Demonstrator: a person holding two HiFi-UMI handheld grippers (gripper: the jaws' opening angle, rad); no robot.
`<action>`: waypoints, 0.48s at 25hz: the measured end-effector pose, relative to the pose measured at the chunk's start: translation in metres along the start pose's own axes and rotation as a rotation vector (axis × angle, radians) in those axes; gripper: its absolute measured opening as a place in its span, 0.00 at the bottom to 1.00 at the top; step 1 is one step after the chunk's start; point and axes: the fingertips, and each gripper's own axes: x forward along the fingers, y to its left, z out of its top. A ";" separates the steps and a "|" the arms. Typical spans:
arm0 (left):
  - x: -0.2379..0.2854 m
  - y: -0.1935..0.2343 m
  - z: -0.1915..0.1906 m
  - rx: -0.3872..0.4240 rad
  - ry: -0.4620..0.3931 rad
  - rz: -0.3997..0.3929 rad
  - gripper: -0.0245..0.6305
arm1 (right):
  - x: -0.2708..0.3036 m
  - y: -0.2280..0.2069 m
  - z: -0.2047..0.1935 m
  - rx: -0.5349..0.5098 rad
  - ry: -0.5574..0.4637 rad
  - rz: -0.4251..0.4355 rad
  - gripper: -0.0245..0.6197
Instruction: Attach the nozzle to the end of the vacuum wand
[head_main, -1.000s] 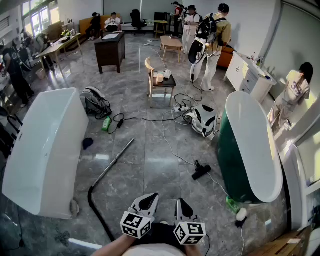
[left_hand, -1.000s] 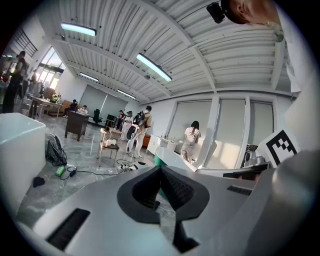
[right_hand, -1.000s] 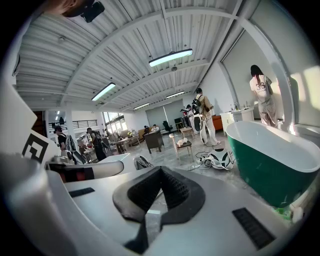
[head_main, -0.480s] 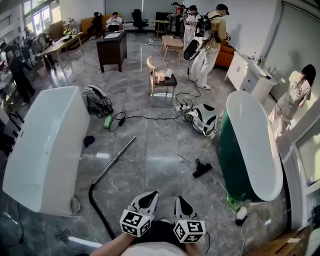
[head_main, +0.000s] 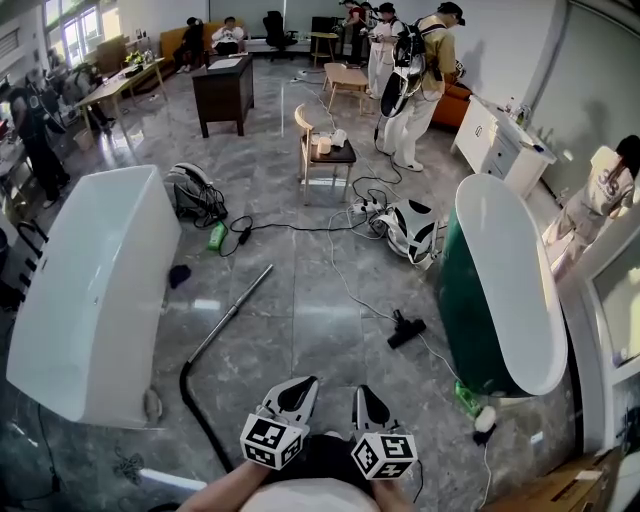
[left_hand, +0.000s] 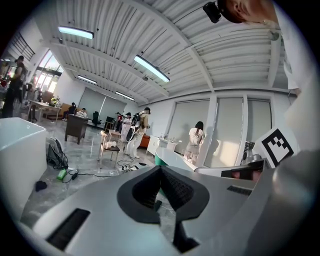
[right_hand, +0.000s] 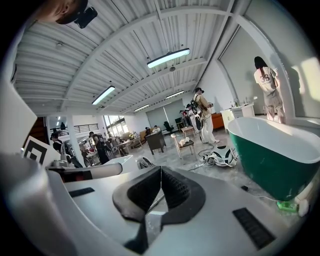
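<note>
Between the white bathtub (head_main: 100, 290) at left and the green bathtub (head_main: 470, 320) at right, the vacuum wand (head_main: 232, 312) lies on the floor. Its long axis runs far-right to near-left, nearer my left gripper (head_main: 303, 384). The nozzle (head_main: 405, 328) lies nearer my right gripper (head_main: 362, 394). Both jaw pairs are together and empty. Only the head view shows both parts.

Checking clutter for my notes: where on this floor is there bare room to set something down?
Bare grey tile lies between the long silver metal wand and the small black nozzle. Crowded: tangled black cables and the white-and-black device beyond, by the wooden chair.
</note>
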 end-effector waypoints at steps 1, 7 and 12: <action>-0.002 0.001 0.000 0.004 0.000 -0.005 0.05 | 0.001 0.002 0.000 -0.001 -0.006 -0.004 0.06; -0.012 0.017 0.001 0.021 0.001 -0.029 0.05 | 0.012 0.028 -0.007 -0.001 -0.013 0.020 0.06; -0.023 0.036 -0.009 0.021 0.020 -0.042 0.05 | 0.017 0.044 -0.028 0.008 -0.002 0.008 0.06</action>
